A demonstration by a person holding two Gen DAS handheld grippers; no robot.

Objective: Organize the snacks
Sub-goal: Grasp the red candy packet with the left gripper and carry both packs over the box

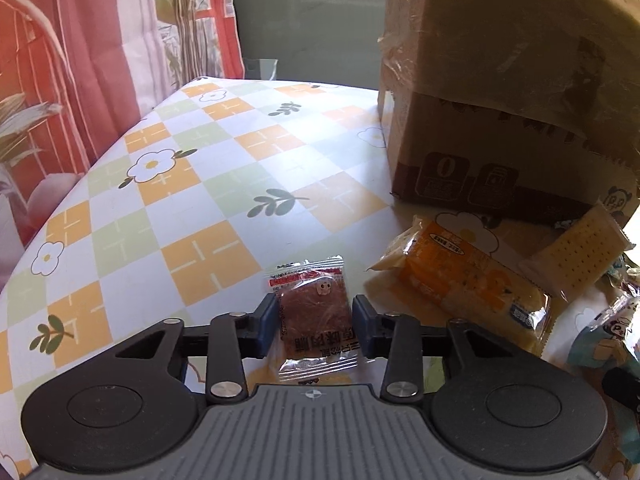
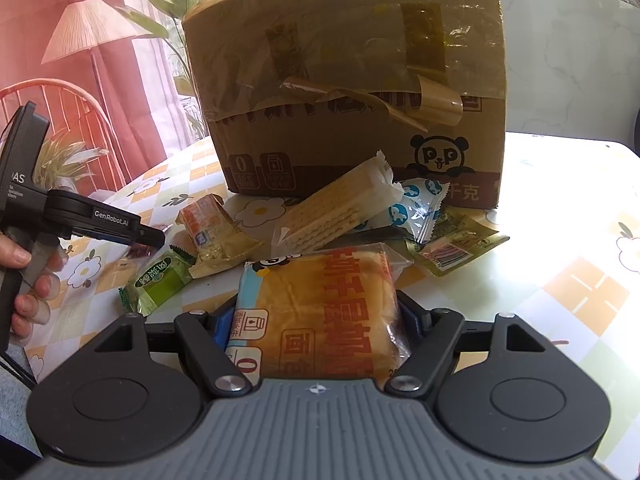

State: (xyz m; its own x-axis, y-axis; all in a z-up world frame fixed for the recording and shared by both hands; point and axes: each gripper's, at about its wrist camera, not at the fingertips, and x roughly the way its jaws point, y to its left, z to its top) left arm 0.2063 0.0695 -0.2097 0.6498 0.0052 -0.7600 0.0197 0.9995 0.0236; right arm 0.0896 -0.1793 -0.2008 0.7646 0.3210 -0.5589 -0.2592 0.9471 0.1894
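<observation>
This is looking like a home dining corner; a counter [image 1: 208, 184] is wearing a checked flower-print cover; a red floral curtain [image 1: 92, 60] is hanging behind it; a curved-back chair [image 2: 60, 108] is standing beside it; wrapped snacks [image 2: 336, 208] are lying before a taped cardboard box [image 2: 348, 72].

The left tongs [image 1: 315, 316] grip a small brown jerky packet [image 1: 314, 318] (orange packet [image 1: 464, 276] just beside) on the checked tablecloth [image 1: 192, 184].

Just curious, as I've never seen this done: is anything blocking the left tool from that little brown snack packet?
Nothing visible: the small clear-wrapped brown snack packet lies on the checked tablecloth right between the left tool's blue fingers.
</observation>
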